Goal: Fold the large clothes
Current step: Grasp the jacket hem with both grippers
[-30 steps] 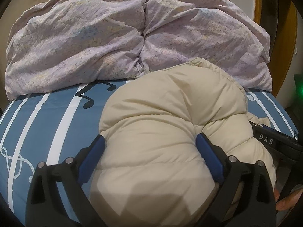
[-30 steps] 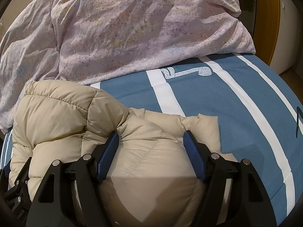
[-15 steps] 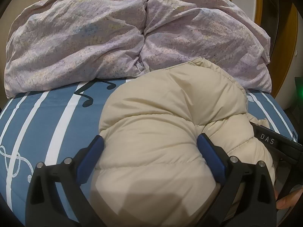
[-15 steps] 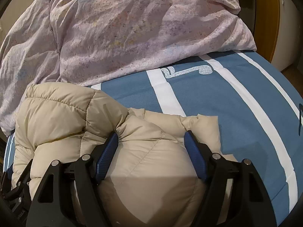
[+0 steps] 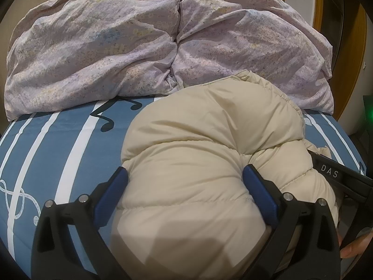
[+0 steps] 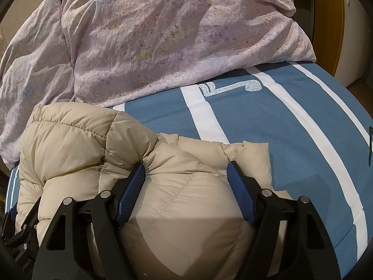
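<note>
Beige puffer jacket (image 5: pixel 209 163) sits bunched on the bed (image 5: pixel 58 144), near edge, in front of the lilac duvet (image 5: pixel 116 46) piled at the far end.

Left gripper (image 5: pixel 185 182): jaws wide, blue pads (image 5: pixel 112 198) pressed into a thick fold of jacket on both sides, so it's clamped on the jacket. The padding bulges up between the fingers.

Right gripper (image 6: pixel 186 175): same story, wide jaws, both pads (image 6: pixel 130 193) dug into a puffy fold, gripping the jacket. A flat corner of the jacket (image 6: pixel 254 154) lies on the sheet just past its right finger.

Both grippers point down at the bed, side by side. Right one's black body shows at the right edge of the left view, with a fingertip (image 5: pixel 354 249) below it.

Sheet is blue with white stripes and music notes (image 5: pixel 107 119).
</note>
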### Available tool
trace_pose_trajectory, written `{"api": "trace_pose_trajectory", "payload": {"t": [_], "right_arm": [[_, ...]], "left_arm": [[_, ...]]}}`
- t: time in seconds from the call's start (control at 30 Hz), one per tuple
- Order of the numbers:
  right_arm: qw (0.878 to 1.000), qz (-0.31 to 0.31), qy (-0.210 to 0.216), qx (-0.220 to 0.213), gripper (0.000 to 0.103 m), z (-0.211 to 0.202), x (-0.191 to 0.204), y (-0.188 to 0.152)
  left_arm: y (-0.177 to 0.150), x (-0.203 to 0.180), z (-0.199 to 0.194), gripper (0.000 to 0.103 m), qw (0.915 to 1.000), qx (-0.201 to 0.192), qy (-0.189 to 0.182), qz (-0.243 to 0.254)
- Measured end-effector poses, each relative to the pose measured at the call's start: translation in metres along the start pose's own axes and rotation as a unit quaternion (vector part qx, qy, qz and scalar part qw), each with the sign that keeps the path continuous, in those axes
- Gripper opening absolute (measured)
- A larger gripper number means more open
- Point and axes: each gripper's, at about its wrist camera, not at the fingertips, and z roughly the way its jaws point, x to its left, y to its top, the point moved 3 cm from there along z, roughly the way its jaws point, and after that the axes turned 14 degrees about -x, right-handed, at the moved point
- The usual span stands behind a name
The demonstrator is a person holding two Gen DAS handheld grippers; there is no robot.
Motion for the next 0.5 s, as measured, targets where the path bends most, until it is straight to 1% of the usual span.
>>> {"api": "trace_pose_trajectory", "payload": {"t": [0.2, 0.43, 0.5], "right_arm": [[1.000, 0.000, 0.000, 0.001, 0.075, 0.000, -0.001, 0.000], [1.000, -0.012, -0.013, 0.012, 0.076, 0.004, 0.004, 0.000], [1.000, -0.016, -0.018, 0.017, 0.076, 0.006, 0.006, -0.001]], "left_arm": [[0.000, 0.001, 0.003, 0.100, 1.0000, 0.004, -0.001, 0.002], [-0.001, -0.002, 0.009, 0.101, 0.9995, 0.014, 0.022, 0.019], [-0.001, -0.001, 0.011, 0.101, 0.9994, 0.019, 0.024, 0.019]]}}
